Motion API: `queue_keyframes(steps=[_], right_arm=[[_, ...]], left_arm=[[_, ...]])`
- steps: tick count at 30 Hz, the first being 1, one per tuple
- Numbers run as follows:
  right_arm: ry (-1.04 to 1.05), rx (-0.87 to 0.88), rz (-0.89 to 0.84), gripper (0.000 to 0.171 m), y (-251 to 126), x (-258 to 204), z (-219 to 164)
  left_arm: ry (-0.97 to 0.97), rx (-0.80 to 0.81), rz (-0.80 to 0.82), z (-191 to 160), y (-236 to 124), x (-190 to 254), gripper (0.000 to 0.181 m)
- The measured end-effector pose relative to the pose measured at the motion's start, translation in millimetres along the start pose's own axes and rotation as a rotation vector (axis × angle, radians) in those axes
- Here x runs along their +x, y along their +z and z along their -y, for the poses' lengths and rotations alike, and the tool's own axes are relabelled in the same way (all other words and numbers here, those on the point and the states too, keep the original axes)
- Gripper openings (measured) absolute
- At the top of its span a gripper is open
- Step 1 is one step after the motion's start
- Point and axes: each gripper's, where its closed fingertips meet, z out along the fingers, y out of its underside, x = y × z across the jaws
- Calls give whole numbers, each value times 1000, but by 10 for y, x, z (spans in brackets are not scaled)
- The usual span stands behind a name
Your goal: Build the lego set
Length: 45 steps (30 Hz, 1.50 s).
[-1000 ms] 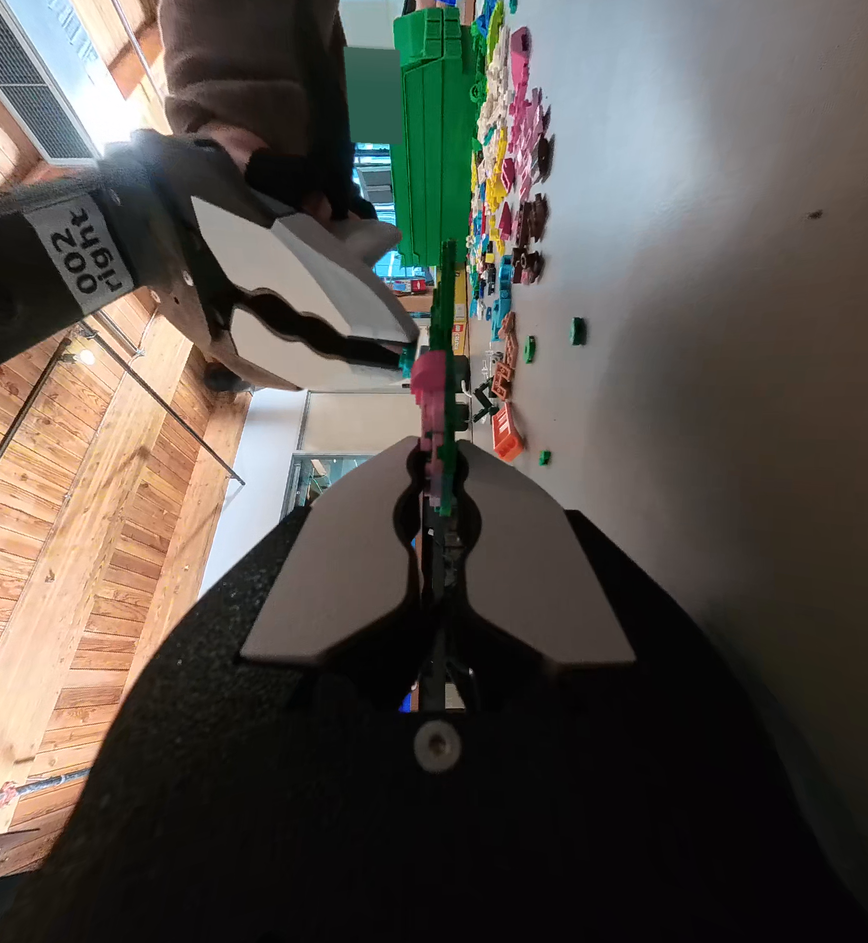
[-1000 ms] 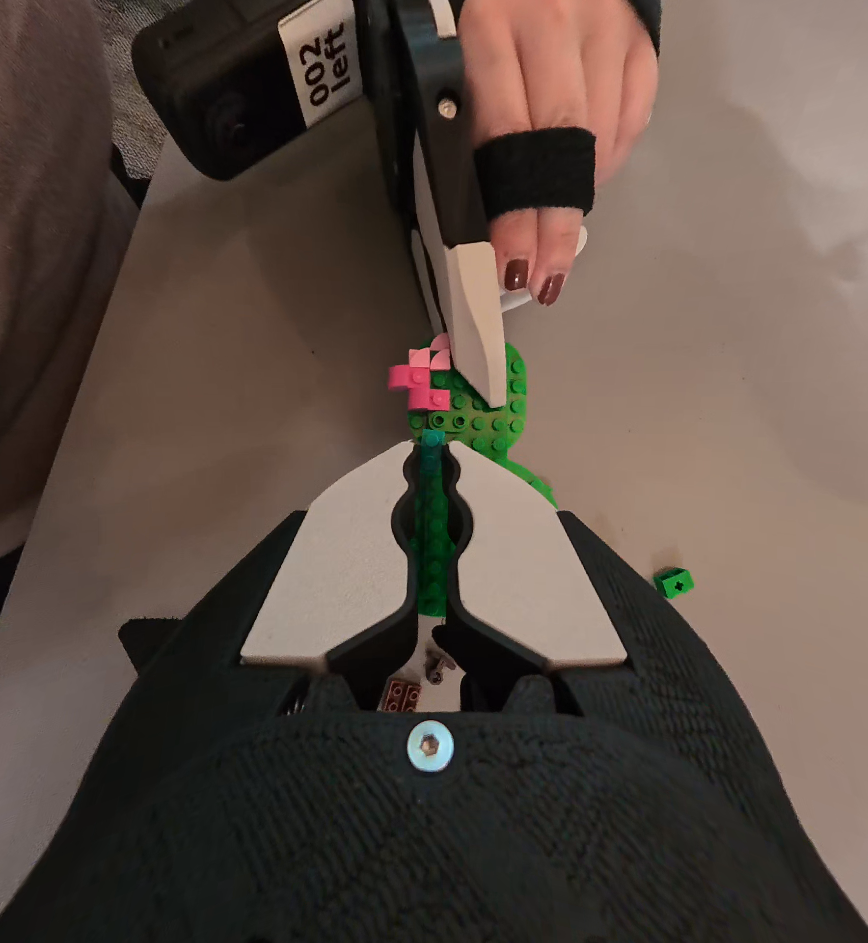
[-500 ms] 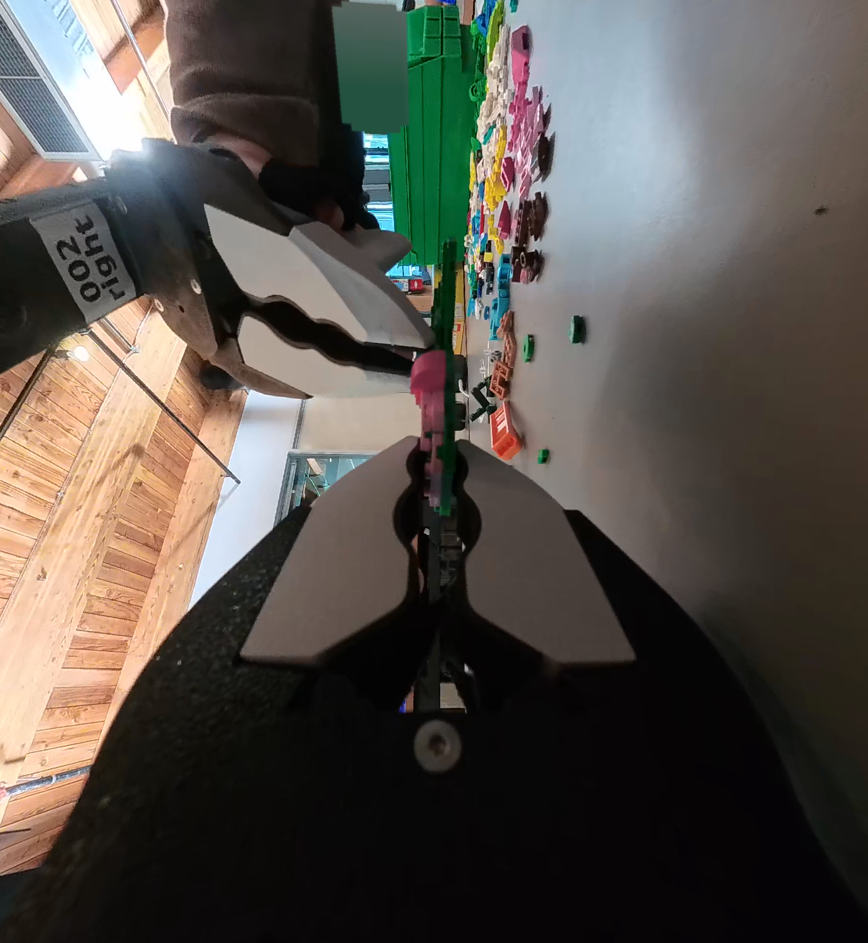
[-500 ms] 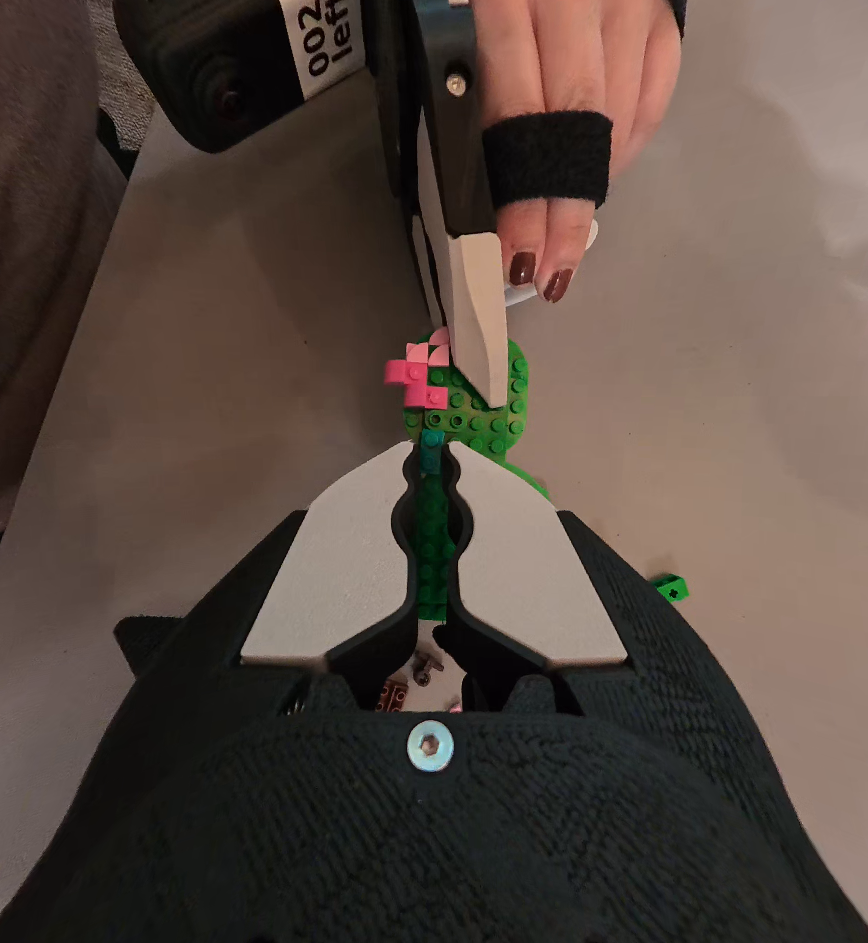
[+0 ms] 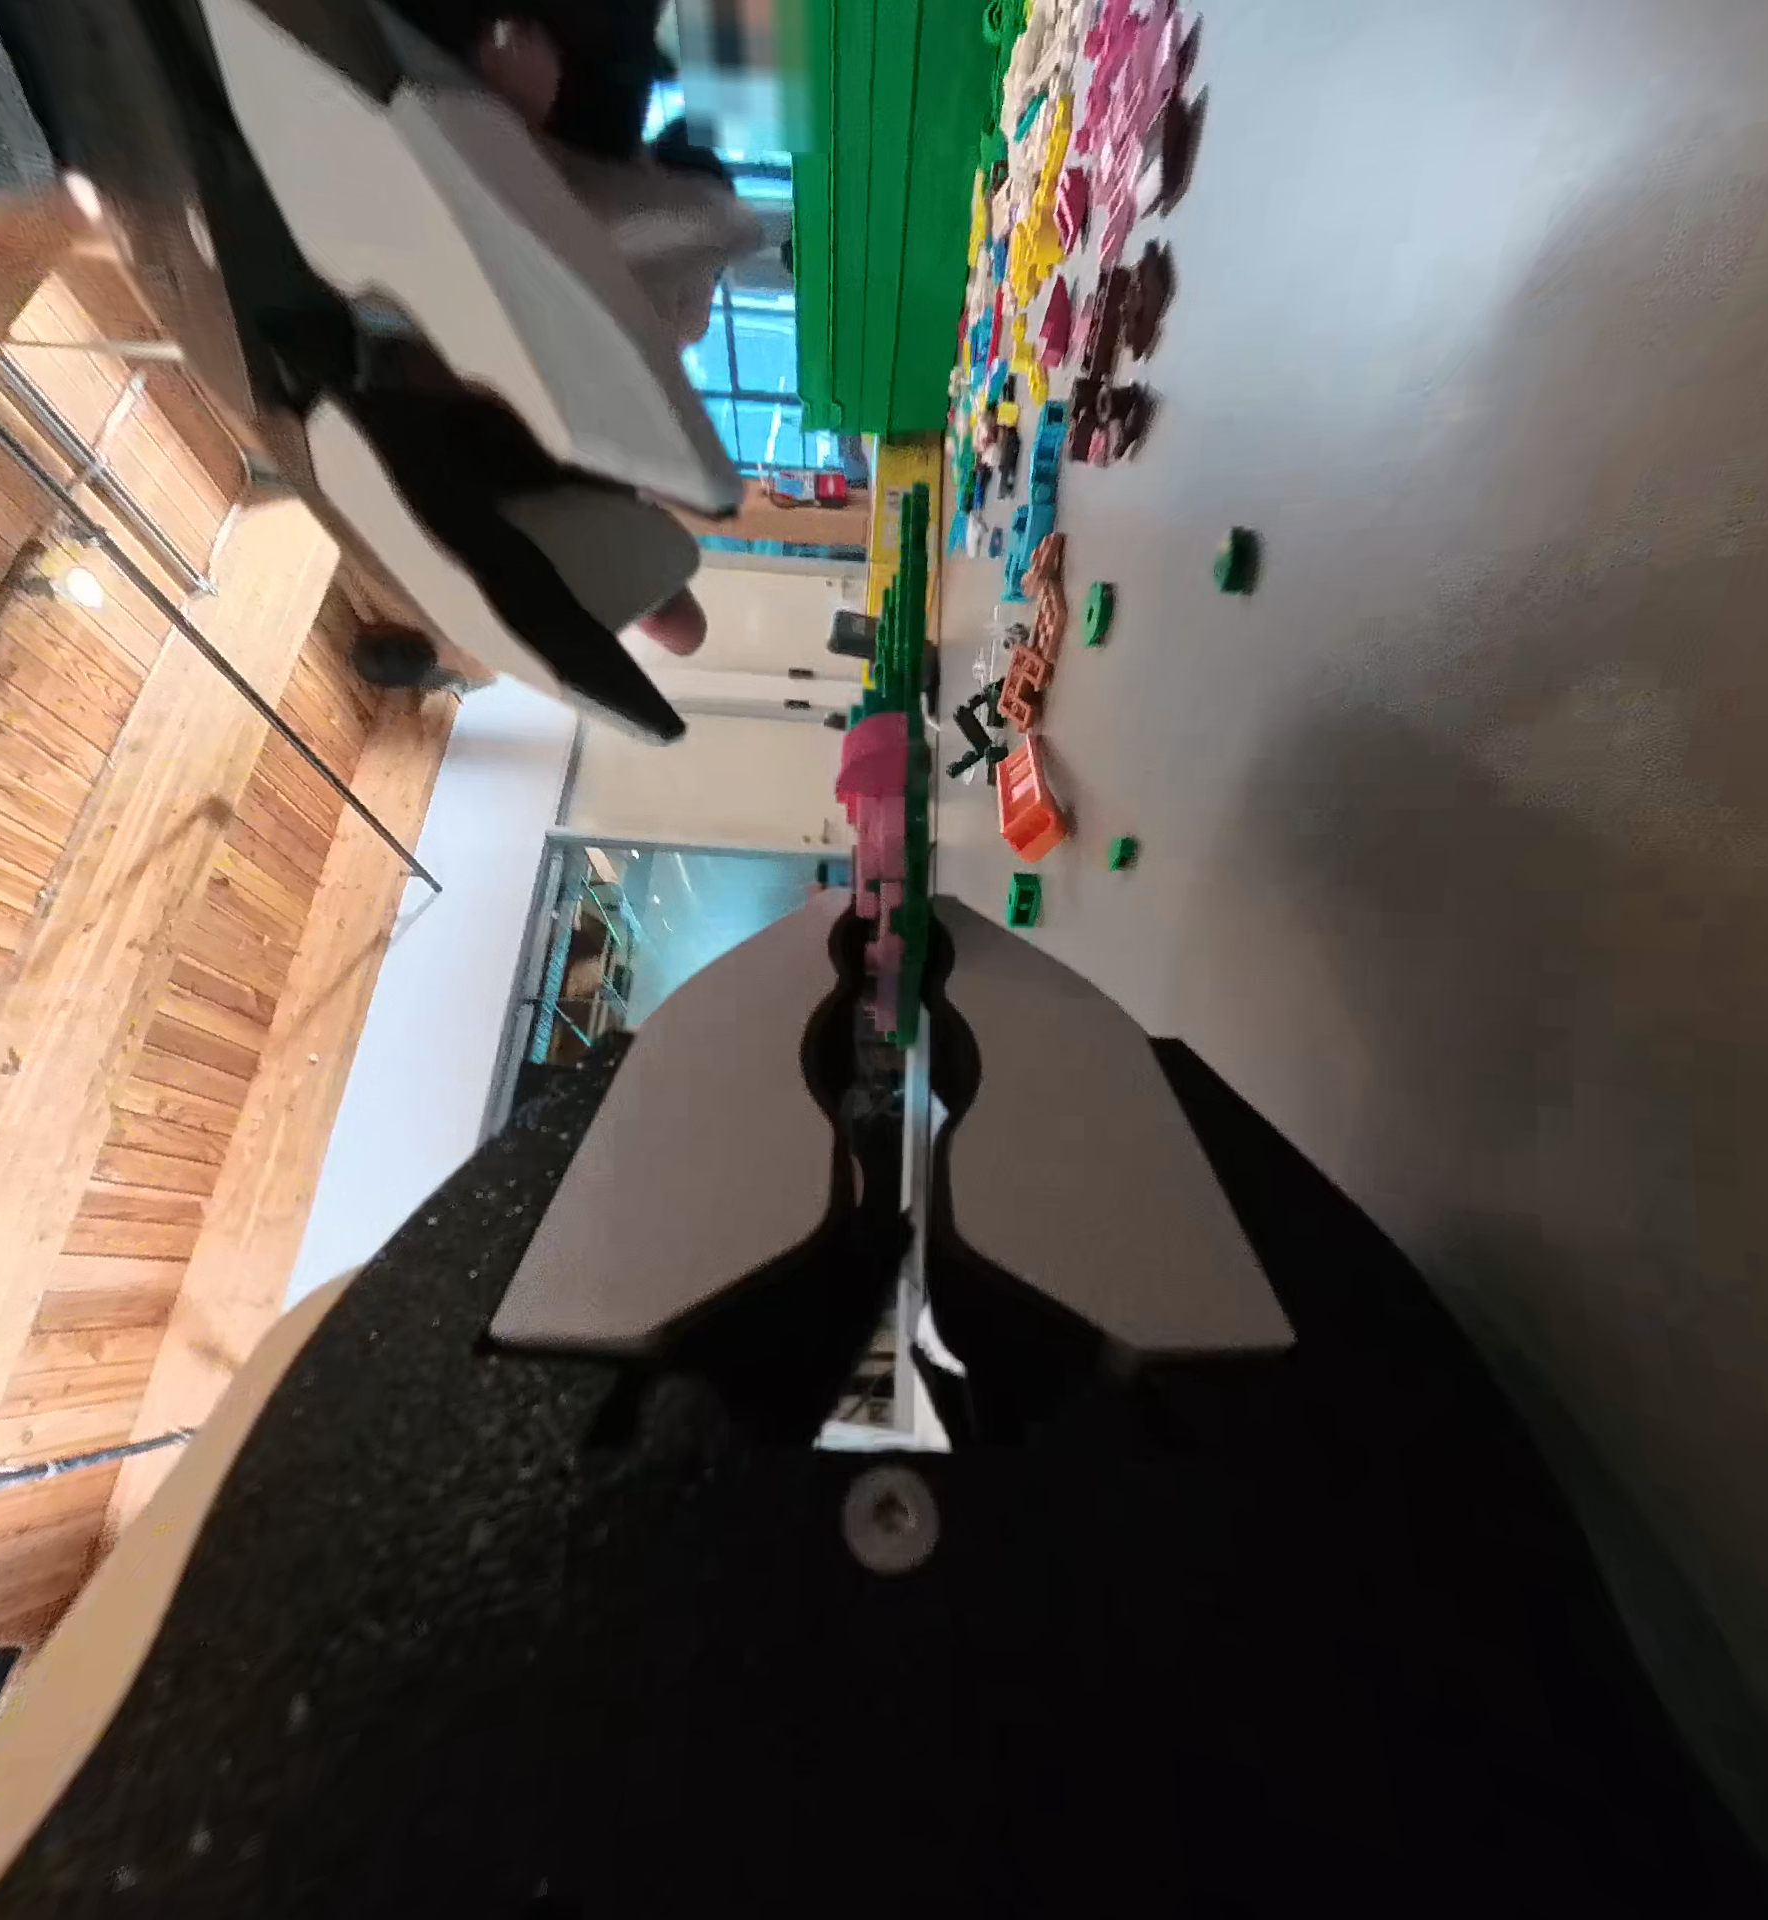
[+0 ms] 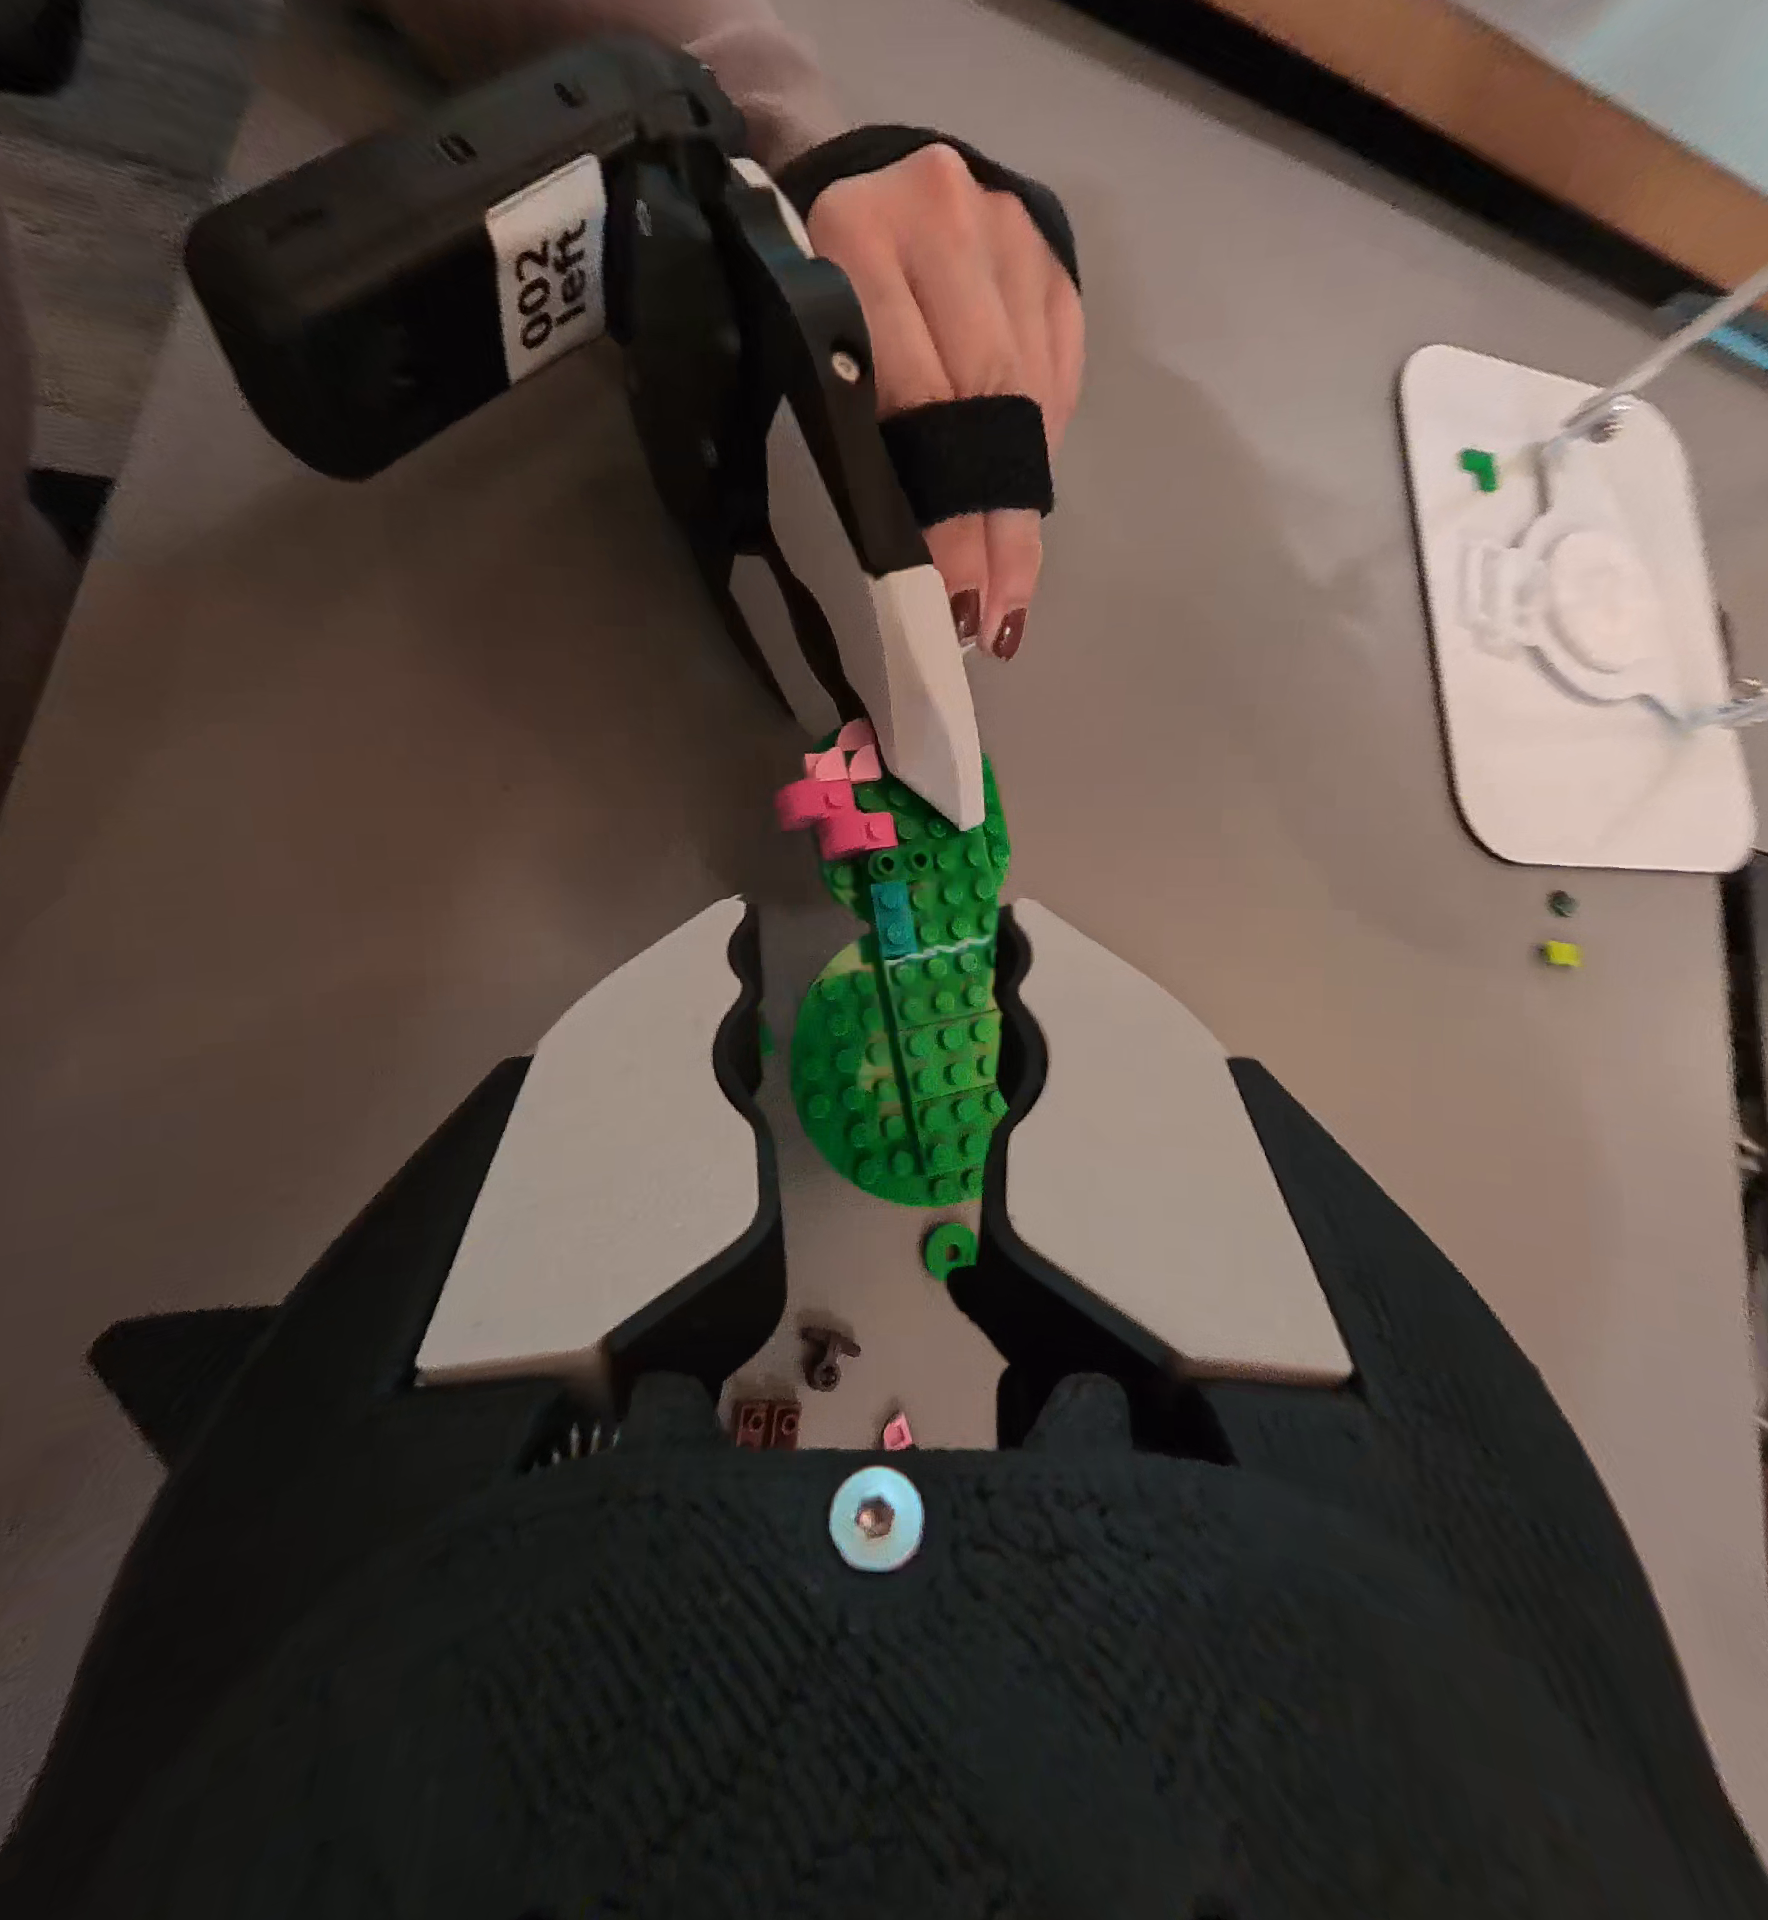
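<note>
A green plate build (image 6: 859,1081) shaped like two joined rounds carries a pink flower (image 6: 828,805) and a teal brick (image 6: 895,920). My left gripper (image 6: 901,758) is shut on the build's far end beside the flower and holds it above the grey table. In the left wrist view the build (image 5: 911,665) shows edge-on between the shut jaws of the left gripper (image 5: 890,914), with the pink pieces (image 5: 875,769) on its left face. My right gripper (image 6: 880,914) is open and empty, with its jaws wide on either side of the build. It also shows blurred at the upper left of the left wrist view (image 5: 698,613).
A pile of loose coloured bricks (image 5: 1067,208) and a stack of large green plates (image 5: 880,208) lie at the far end of the table. An orange piece (image 5: 1031,810) and small green bits lie nearer. A white pad with a cable (image 6: 1576,623) sits on the right. Small loose parts (image 6: 828,1361) lie under my right gripper. My right fingertips sit around 6 cm from my left ones.
My right gripper has opened, let go of the teal brick, which stays on the build, and drawn back from the build. My left gripper still holds the build.
</note>
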Motion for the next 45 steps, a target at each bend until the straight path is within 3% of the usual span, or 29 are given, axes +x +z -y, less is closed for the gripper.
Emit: queue_keyframes(steps=[5, 12, 17, 24, 36, 45], right_arm=[[-142, -25, -208, 49, 73, -14, -97], [-585, -96, -526, 47, 207, 44, -140], [-701, -112, -595, 47, 366, -13, -188], [-705, -94, -658, 47, 377, -38, -206], [-690, -130, -788, 28, 341, 73, -215], [-722, -199, -872, 30, 357, 193, -192]], left_arm=[[-58, -45, 7, -118, 9, -46, 8], [-45, -64, 6, -158, 17, -36, 8], [-35, -73, 4, -175, 17, -26, 8], [-42, -75, 3, -175, 19, -22, 8], [-37, -86, 0, -176, 19, -9, 8], [-37, -82, -6, -155, 17, 4, 8]])
